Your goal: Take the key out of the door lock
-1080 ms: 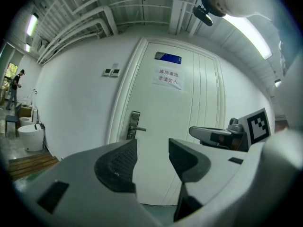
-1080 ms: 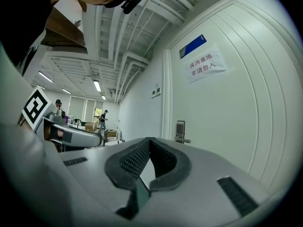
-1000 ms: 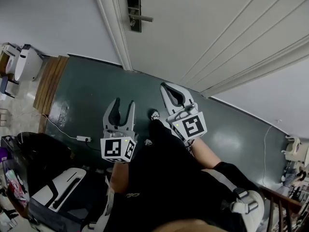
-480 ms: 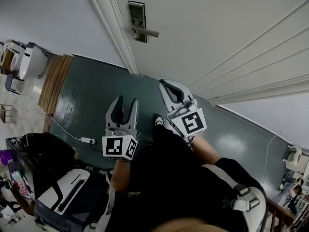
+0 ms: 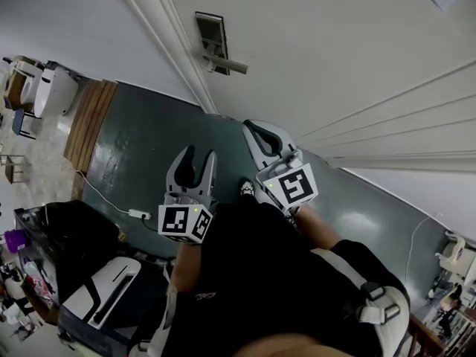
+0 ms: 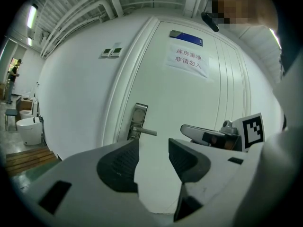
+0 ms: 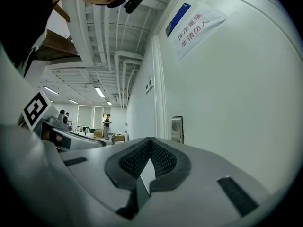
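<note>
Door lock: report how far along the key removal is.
Nothing looks done yet. The left gripper is open and empty, the right gripper shut on nothing, both apart from the lock plate on the door. No key can be made out at this size. Left: reach the lock, grip the key, pull it out.

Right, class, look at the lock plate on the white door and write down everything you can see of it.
The lock plate is a tall, narrow rectangle of silver-grey metal. It is fixed flat to the white door, close to the frame. A straight lever handle juts from it, roughly level, pointing away from the frame. No key can be made out in it at this size. Neither the left tool nor the right tool touches it; both are short of the door.
</note>
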`<state>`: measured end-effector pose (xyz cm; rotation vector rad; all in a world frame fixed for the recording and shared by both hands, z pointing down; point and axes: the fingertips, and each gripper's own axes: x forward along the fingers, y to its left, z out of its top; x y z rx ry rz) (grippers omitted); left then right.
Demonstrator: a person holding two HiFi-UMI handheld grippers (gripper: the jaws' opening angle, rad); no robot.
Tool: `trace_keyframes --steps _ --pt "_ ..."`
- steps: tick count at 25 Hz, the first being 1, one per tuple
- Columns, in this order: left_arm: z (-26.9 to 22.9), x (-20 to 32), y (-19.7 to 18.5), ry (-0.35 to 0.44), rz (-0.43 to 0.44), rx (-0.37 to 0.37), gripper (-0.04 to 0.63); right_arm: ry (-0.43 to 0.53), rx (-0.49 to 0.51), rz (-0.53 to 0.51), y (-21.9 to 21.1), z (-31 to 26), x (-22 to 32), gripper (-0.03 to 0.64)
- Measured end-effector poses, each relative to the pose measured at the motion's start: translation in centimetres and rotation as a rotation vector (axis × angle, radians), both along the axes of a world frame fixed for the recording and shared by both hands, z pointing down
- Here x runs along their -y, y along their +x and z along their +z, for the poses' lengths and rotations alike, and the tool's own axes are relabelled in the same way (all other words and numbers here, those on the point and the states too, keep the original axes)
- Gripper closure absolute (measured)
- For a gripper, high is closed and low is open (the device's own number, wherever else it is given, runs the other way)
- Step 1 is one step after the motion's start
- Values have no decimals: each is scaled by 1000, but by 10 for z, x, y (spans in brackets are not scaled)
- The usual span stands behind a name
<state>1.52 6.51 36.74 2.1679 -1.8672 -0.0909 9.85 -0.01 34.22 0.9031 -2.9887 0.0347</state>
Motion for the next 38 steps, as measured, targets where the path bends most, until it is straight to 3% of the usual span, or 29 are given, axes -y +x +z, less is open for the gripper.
trace_keyframes --steps 11,24,30,38 --pt "5 73 -41 12 24 -28 403 14 -2 27 -34 -2 63 609" --pt "19 179 -92 -28 329 -87 403 -27 -28 220 -96 4 128 609" --pt "31 203 -102 -61 475 -130 403 -76 -58 337 -112 17 138 609" --pt "52 218 -102 -118 603 -203 403 -92 -75 431 -121 23 146 609"
